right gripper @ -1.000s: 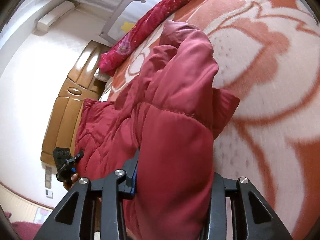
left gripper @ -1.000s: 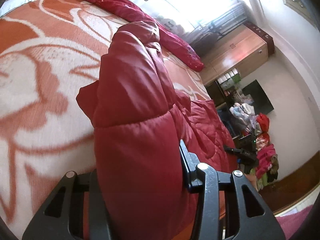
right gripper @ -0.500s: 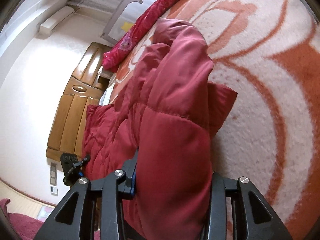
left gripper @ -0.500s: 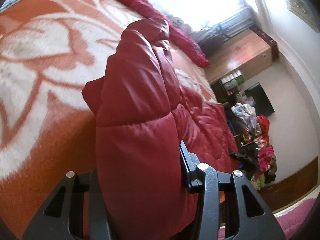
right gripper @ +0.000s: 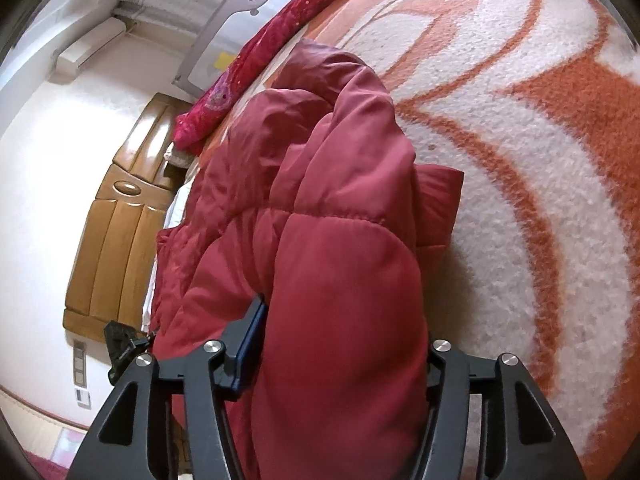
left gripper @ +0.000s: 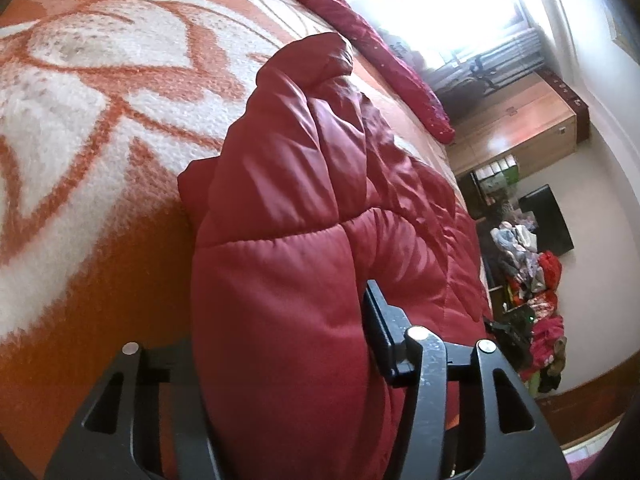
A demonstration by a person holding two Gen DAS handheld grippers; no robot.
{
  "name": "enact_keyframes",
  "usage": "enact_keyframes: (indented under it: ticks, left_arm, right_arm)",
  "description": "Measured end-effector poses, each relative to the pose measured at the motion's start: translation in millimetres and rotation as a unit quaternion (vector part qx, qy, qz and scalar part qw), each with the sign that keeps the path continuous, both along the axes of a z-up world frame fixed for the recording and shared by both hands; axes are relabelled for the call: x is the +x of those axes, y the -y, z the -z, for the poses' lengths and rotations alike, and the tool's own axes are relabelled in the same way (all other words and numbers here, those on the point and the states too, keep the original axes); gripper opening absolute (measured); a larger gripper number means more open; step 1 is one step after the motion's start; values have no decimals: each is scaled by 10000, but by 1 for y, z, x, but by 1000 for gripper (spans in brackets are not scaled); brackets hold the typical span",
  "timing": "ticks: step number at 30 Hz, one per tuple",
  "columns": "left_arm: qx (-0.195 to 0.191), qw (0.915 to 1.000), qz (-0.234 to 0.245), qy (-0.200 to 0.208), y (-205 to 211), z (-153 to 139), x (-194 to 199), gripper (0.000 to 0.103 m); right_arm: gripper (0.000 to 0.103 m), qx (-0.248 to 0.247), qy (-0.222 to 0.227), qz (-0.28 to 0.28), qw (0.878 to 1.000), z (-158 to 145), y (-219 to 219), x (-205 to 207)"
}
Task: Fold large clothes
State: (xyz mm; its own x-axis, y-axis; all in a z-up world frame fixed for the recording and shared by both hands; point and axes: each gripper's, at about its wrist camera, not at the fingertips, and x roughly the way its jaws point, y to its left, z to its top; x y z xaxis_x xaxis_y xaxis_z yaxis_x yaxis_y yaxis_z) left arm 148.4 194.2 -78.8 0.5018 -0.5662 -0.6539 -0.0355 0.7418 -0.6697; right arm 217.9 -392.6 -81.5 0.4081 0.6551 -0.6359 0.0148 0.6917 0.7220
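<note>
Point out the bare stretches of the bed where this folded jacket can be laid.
The orange-and-white blanket lies bare between the red puffer jacket and the long red bolster along the far edge. In the right wrist view the same blanket is bare right of the jacket. The jacket's spread body crowds the other side.

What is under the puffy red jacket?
The puffy red jacket lies on an orange and white blanket, which shows all around it. What is under the jacket's middle cannot be seen, because its padding covers that part.
</note>
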Motion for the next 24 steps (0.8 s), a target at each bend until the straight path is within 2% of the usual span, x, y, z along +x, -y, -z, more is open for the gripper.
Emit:
enact_keyframes:
  ticks: [6, 8, 10, 12, 16, 20, 24]
  left_arm:
    - [156, 9999, -59, -31, 0, 1, -2, 61]
    - [396, 9992, -103, -12, 4, -4, -4, 65]
    - [847, 9961, -231, 11, 9, -14, -9, 78]
    - [1233, 9918, -326, 59, 12, -23, -15, 81]
    - [1532, 9870, -465, 116, 12, -38, -25, 82]
    - [1772, 9812, -741, 203, 5, -53, -35, 82]
    - [1777, 9801, -832, 303, 1, -63, -43, 82]
  right_arm:
    - [70, -117, 19, 140, 9998, 1, -4, -5]
    - [74, -267, 34, 180, 9995, 2, -3, -8]
    - [80, -483, 68, 219, 9986, -1, -3, -11]
    - [81, -699, 118, 255, 9972, -5, -6, -13]
    - [86, -1030, 196, 325, 9940, -11, -9, -17]
    - [87, -1079, 186, 387, 9932, -13, -11, -19]
    - [88, -1097, 171, 435, 9929, -15, -13, -19]
